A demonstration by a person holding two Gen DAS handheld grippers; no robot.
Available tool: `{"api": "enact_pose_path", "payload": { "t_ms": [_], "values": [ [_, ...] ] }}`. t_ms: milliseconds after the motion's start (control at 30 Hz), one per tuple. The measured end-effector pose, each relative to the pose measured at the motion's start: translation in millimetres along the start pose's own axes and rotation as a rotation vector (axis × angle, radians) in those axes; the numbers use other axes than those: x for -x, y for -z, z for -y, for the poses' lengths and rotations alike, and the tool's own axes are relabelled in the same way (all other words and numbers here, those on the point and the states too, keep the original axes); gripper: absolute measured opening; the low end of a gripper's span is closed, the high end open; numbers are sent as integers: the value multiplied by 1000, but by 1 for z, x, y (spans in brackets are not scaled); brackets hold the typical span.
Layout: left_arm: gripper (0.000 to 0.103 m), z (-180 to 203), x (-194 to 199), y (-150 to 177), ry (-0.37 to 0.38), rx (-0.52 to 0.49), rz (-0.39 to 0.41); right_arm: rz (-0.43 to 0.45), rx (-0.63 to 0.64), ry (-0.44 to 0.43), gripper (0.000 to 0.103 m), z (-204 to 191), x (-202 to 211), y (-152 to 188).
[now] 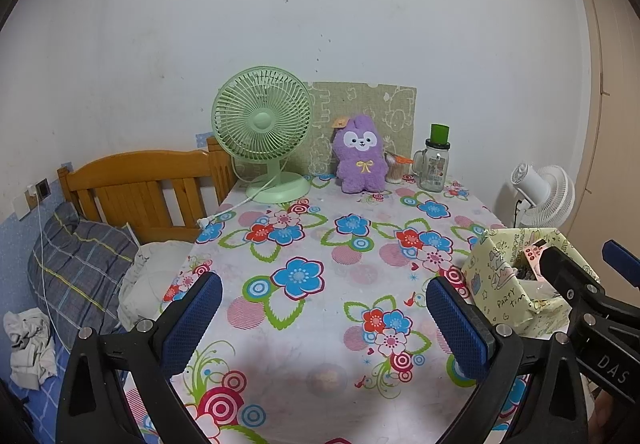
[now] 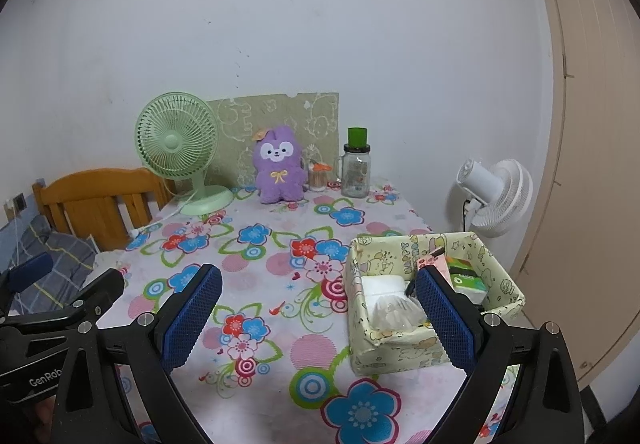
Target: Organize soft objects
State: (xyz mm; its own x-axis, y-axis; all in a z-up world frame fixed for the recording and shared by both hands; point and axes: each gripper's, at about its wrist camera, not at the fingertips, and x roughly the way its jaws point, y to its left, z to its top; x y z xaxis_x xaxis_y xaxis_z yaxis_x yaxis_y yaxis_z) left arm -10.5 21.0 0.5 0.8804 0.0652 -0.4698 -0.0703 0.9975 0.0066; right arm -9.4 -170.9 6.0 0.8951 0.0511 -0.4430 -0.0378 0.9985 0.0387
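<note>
Purple fuzzy rabbit plush toy (image 1: 361,160) is sitting upright, looking light and squashy; its belly is offering grip. Left gripper (image 1: 324,318) and right gripper (image 2: 318,318) are gaping empty.

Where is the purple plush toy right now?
In both views the purple plush toy stands upright at the table's far edge, between the green fan and the glass jar.
</note>
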Motion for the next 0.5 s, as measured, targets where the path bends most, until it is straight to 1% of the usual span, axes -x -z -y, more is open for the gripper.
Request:
{"api": "enact_pose_path", "payload": {
  "t_ms": [500],
  "values": [
    [103, -2, 0, 0, -3, -1, 7, 11, -3, -9, 99, 0, 2, 0]
  ]
}}
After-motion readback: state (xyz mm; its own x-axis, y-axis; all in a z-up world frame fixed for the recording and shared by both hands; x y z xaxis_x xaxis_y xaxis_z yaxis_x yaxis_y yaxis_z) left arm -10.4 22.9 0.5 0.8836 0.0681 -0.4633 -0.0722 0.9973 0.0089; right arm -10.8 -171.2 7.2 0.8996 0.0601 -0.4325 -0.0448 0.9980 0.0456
